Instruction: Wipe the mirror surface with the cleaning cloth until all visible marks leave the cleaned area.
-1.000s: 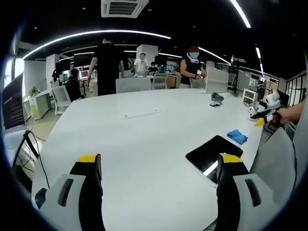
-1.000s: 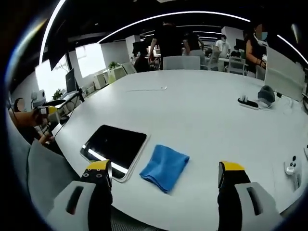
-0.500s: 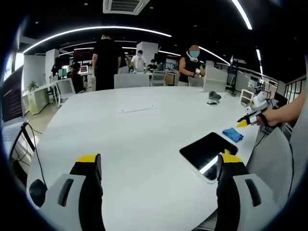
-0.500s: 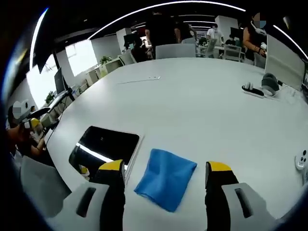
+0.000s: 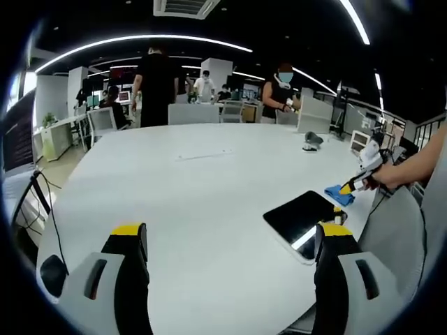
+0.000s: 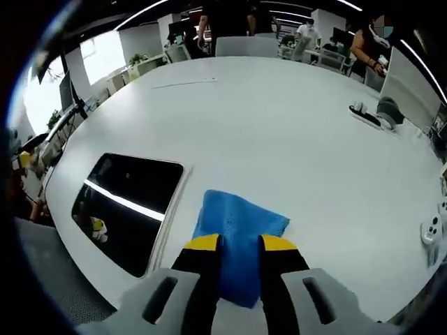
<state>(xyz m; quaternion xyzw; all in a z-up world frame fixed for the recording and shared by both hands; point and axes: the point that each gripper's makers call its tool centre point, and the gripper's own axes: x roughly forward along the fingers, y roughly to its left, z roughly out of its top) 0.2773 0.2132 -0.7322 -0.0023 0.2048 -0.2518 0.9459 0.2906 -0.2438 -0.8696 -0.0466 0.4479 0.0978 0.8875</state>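
Open office, dark ceiling, light strips glowing

A big white table (image 5: 209,202) is filling the foreground, with grey chairs (image 5: 193,123) standing along its far edge and people (image 5: 157,87) standing behind them. Curved light strips (image 5: 140,43) are glowing across the black ceiling, and an air vent (image 5: 181,7) is sitting overhead. At the far left a desk (image 5: 56,136) is catching daylight beside a plant (image 5: 49,120); in the right gripper view bright windows (image 6: 101,56) are shining. Cables (image 5: 42,209) are hanging off the table's left edge. A grey chair back (image 5: 394,230) is standing at the right.
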